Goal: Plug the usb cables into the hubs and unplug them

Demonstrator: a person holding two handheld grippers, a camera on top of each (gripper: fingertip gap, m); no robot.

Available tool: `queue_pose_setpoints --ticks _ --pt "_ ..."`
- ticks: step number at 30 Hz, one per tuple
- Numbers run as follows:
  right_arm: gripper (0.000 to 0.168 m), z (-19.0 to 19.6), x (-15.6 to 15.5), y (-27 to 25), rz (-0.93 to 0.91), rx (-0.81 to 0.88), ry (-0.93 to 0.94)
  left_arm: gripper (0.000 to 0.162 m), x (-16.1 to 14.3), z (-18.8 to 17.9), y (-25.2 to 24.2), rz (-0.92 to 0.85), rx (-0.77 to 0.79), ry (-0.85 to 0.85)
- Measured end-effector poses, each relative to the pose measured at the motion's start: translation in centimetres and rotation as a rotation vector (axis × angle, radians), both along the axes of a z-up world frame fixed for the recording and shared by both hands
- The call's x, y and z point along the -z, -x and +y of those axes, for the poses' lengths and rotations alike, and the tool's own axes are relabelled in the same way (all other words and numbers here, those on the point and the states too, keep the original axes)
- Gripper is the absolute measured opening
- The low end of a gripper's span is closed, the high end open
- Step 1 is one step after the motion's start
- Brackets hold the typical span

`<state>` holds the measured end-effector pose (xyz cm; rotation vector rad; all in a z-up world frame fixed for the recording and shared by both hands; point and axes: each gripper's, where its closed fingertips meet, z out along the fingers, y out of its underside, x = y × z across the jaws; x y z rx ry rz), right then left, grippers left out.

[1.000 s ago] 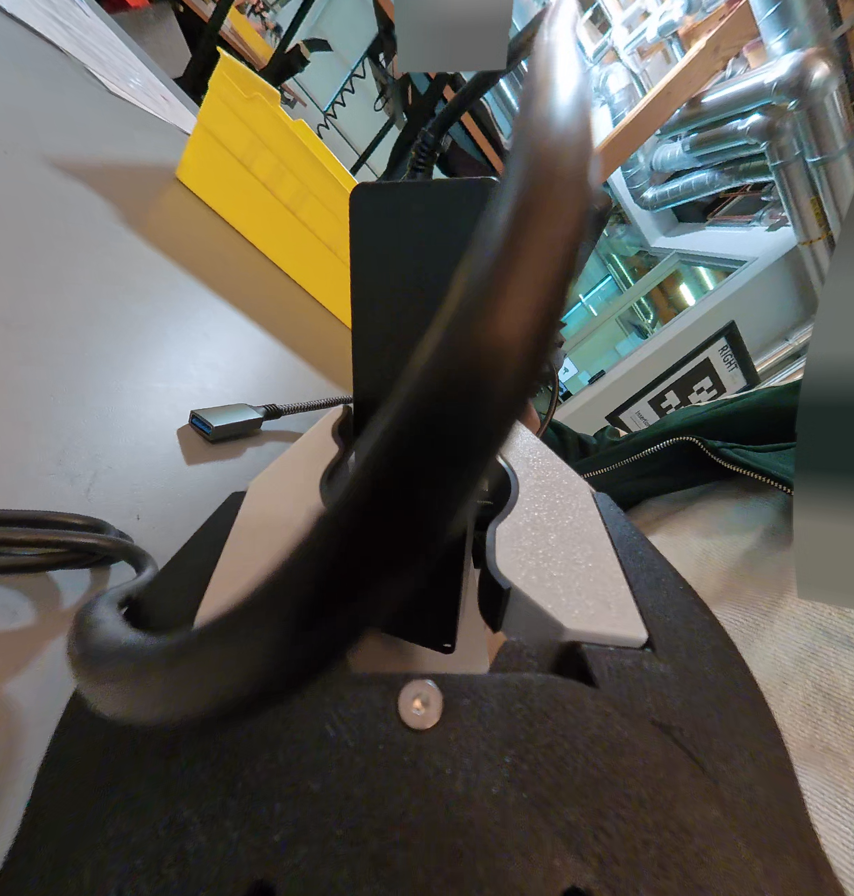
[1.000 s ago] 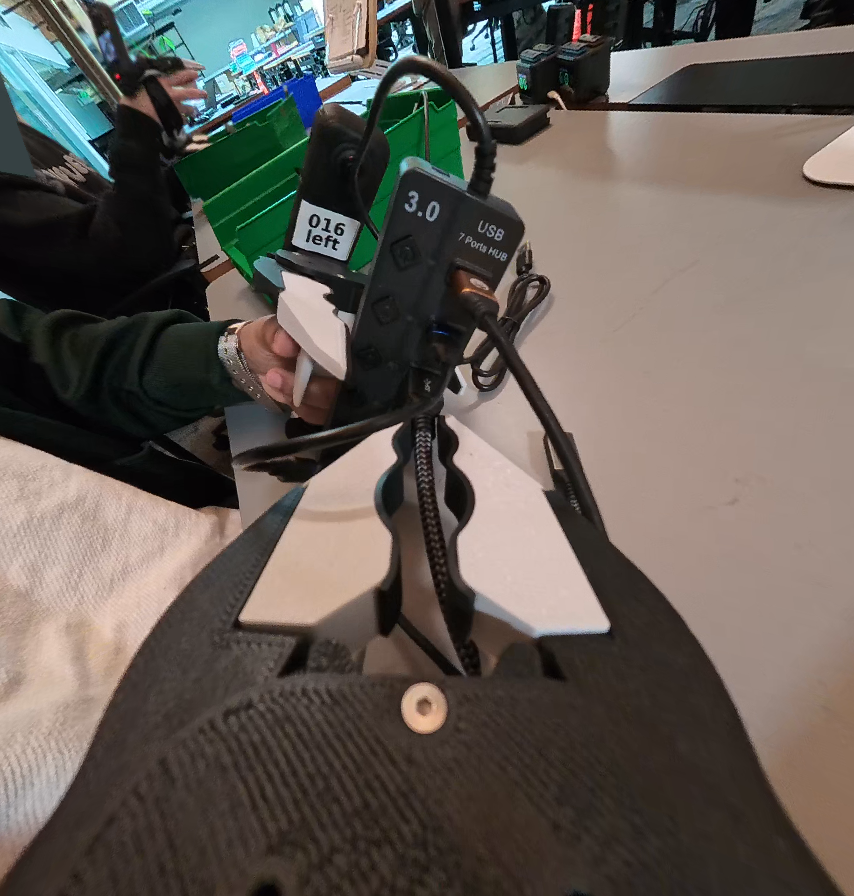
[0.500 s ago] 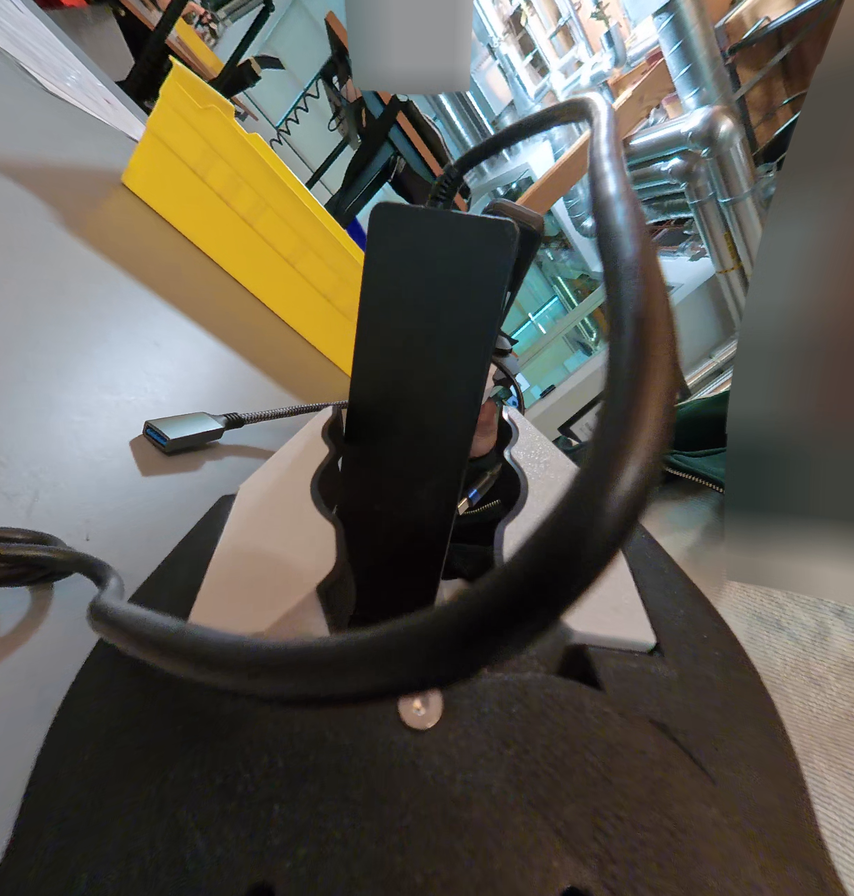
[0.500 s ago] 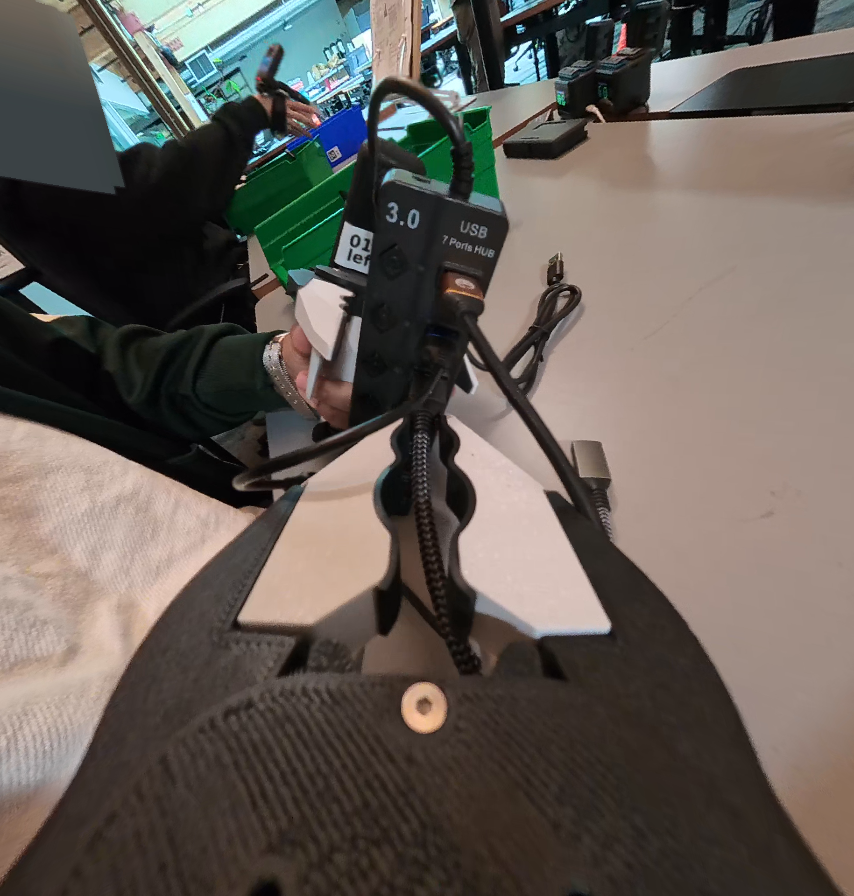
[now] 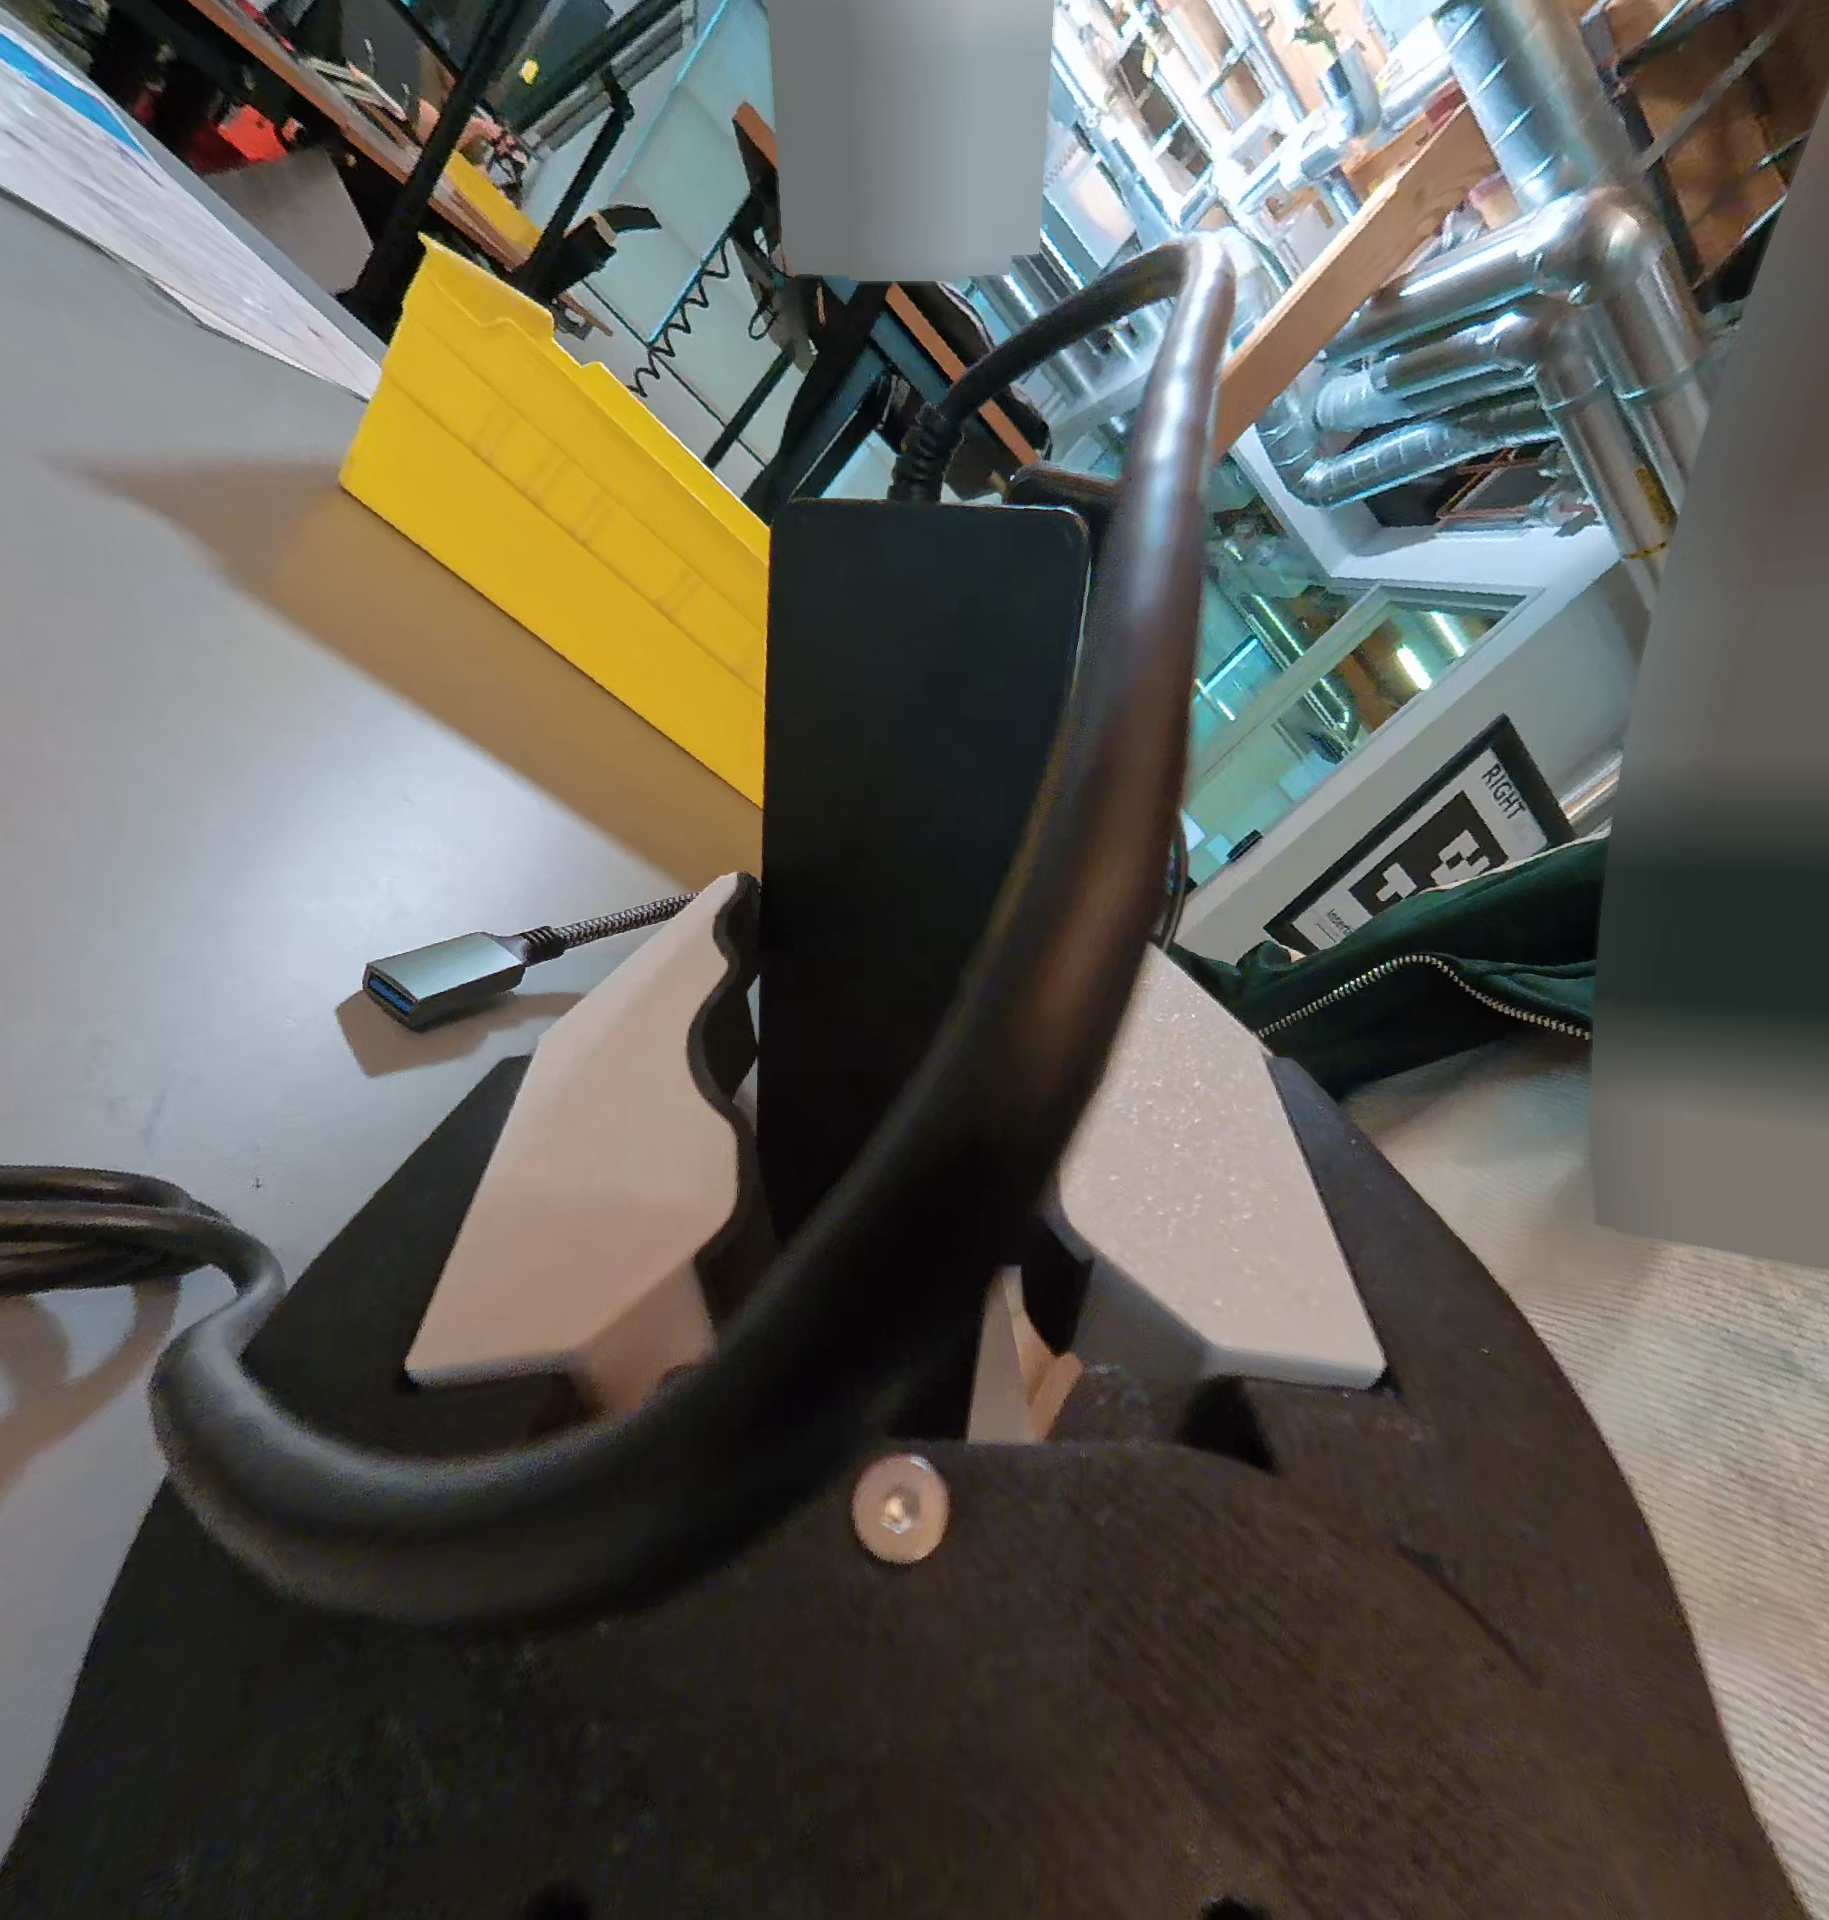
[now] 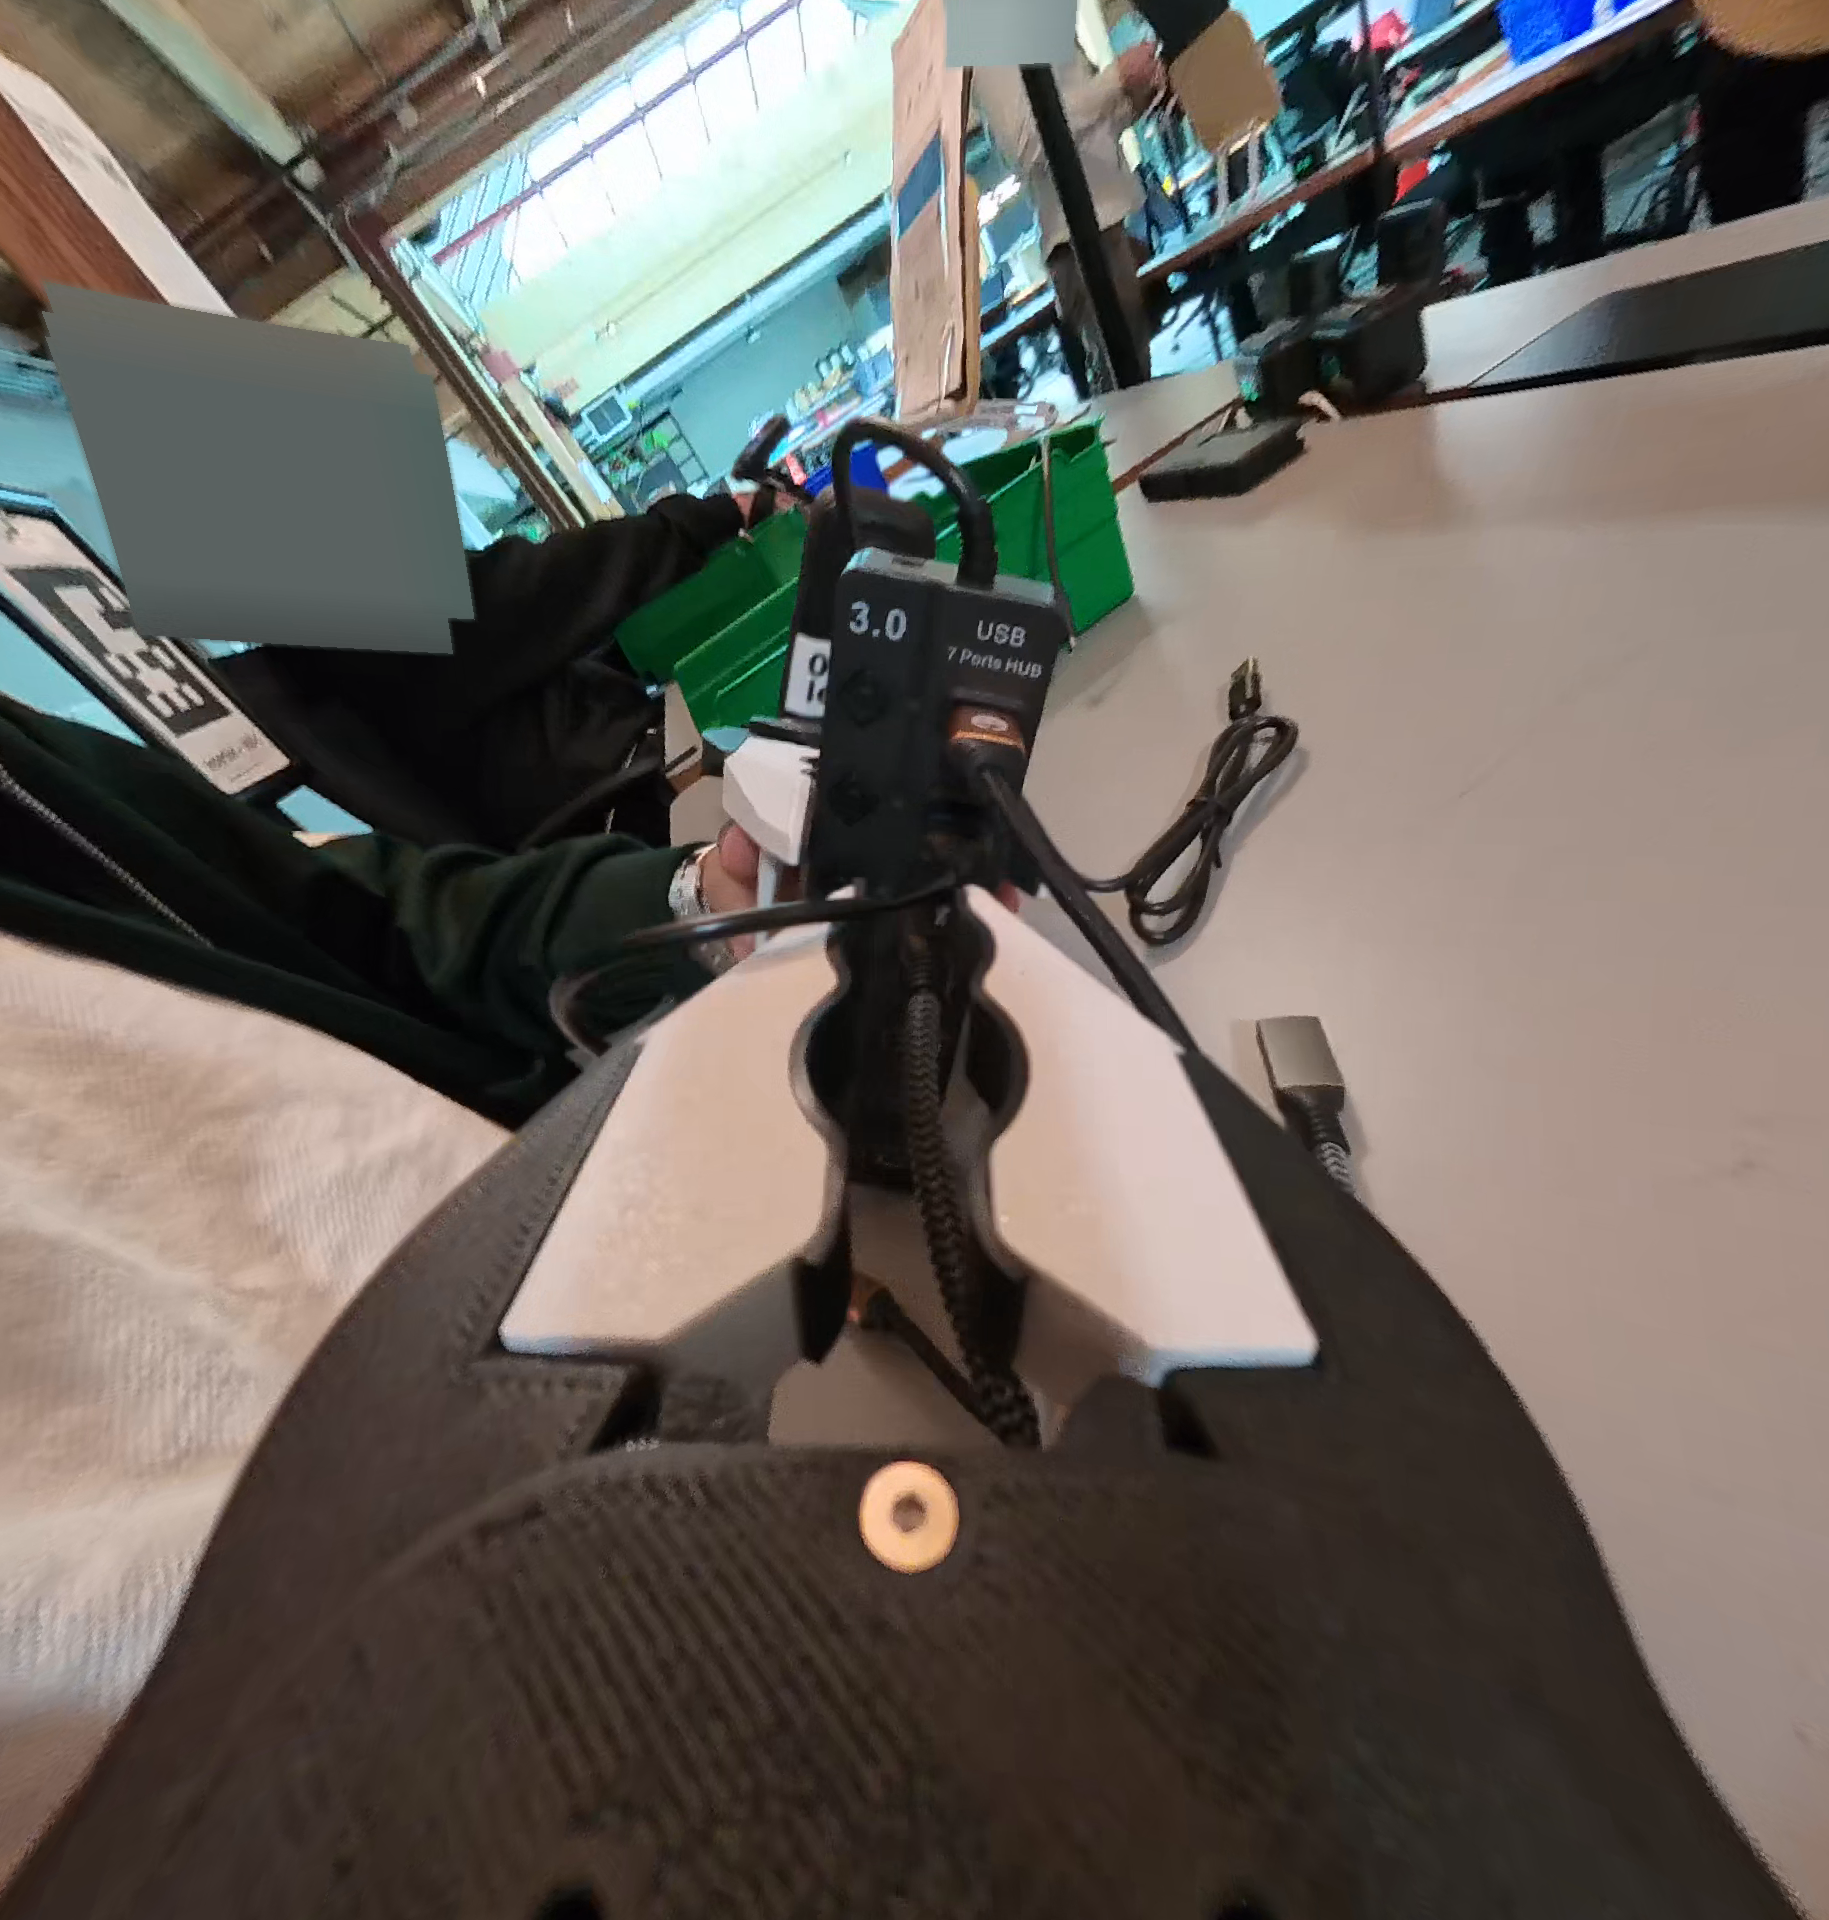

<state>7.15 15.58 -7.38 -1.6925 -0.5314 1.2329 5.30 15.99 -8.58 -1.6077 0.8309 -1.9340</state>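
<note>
- The left tool (image 5: pixel 920 1049) clamps the black USB hub (image 5: pixel 915 821) upright above the table (image 5: pixel 214 727).
- The right tool (image 6: pixel 915 997) pinches a braided cable (image 6: pixel 936 1164) at the hub's lower end.
- A grey USB socket end (image 5: pixel 442 977) lies on the table at 9 o'clock of the hub.

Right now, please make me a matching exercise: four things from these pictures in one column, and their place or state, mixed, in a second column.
Things:
1. black hub
2. braided cable
3. grey connector
4. thin black cable

States:
A. lying coiled on the table, unplugged
B. held upright by the left gripper
C. pinched between the right gripper's fingers
D. lying loose on the table, blue inside

Pairs: 1-B, 2-C, 3-D, 4-A
</note>
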Motion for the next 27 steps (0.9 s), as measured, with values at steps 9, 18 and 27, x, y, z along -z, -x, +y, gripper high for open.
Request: queue_pose_setpoints --ticks 9,18,27 --pt "0.017 0.8 0.2 -0.4 -0.003 0.077 0.003 0.054 0.0 0.0 -0.2 0.006 -0.03 -0.023" --pt "0.006 0.7 0.2 -0.2 -0.016 0.079 0.002 0.053 0.0 -0.7 -0.6 0.015 -0.032 -0.075" --pt "0.005 0.1 -0.3 -0.1 -0.006 0.042 0.0 0.058 -0.5 -1.4 -0.4 -0.014 0.019 -0.093"
